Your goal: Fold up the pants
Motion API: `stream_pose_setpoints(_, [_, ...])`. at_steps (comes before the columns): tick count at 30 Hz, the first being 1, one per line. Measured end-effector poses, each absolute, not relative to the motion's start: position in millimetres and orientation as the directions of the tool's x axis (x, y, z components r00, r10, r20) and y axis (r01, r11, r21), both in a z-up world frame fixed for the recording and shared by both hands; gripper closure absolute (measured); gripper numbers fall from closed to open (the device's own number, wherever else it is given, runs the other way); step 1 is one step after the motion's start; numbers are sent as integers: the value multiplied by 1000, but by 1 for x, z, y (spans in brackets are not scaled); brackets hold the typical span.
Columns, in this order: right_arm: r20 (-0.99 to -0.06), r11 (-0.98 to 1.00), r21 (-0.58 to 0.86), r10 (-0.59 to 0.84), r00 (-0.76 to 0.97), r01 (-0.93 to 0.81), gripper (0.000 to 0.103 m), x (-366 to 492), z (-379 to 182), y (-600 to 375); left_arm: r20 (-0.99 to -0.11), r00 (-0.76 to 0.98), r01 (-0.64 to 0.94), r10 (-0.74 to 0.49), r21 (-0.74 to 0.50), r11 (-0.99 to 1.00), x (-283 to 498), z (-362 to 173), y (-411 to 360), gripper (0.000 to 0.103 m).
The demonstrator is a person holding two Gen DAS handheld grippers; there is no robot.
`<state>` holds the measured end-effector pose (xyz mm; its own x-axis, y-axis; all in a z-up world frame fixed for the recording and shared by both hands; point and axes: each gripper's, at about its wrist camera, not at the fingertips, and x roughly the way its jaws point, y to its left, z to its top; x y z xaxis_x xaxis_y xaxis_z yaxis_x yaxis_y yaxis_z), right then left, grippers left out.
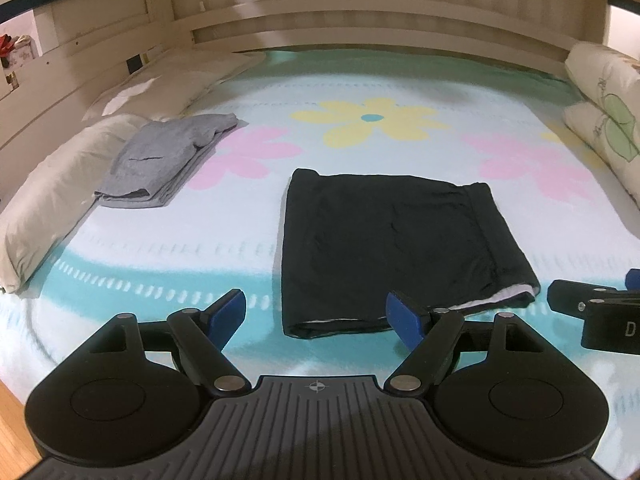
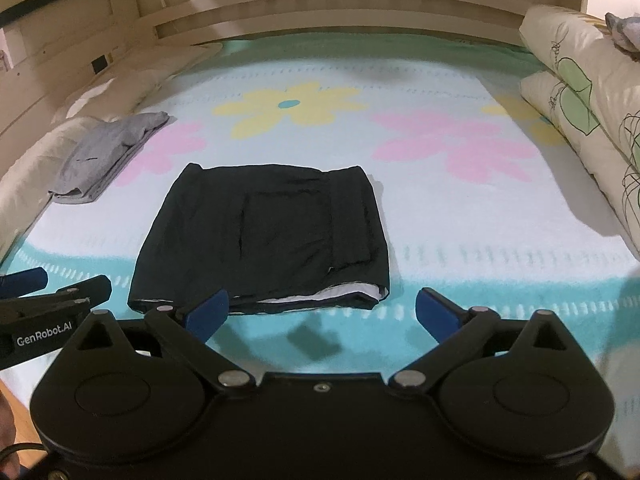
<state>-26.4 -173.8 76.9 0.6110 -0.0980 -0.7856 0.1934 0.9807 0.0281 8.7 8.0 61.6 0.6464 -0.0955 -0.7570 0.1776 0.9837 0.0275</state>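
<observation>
The black pants (image 1: pixel 396 244) lie folded into a flat rectangle on the flowered bedspread (image 1: pixel 360 120), a white lining edge showing at the near side. They also show in the right wrist view (image 2: pixel 272 236). My left gripper (image 1: pixel 316 316) is open and empty, hovering just in front of the pants' near left corner. My right gripper (image 2: pixel 322 312) is open and empty, just in front of the pants' near right edge. Each gripper shows at the edge of the other's view: the right one (image 1: pixel 592 308), the left one (image 2: pixel 44 296).
A folded grey garment (image 1: pixel 168 160) lies at the left by a white pillow (image 1: pixel 52 192). Rolled flowered bedding (image 1: pixel 604 108) lines the right side. A wooden headboard (image 1: pixel 360 20) runs along the back. The bed's near left edge drops to a wooden floor (image 1: pixel 12 412).
</observation>
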Motion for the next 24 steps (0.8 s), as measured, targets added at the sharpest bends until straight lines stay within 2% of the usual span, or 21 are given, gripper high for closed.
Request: stream_pose_setpoints(24, [-795,982,22,-95,598,186,2,-26,75,-171,-758,645,178,-97,26,984,7,64,11,27])
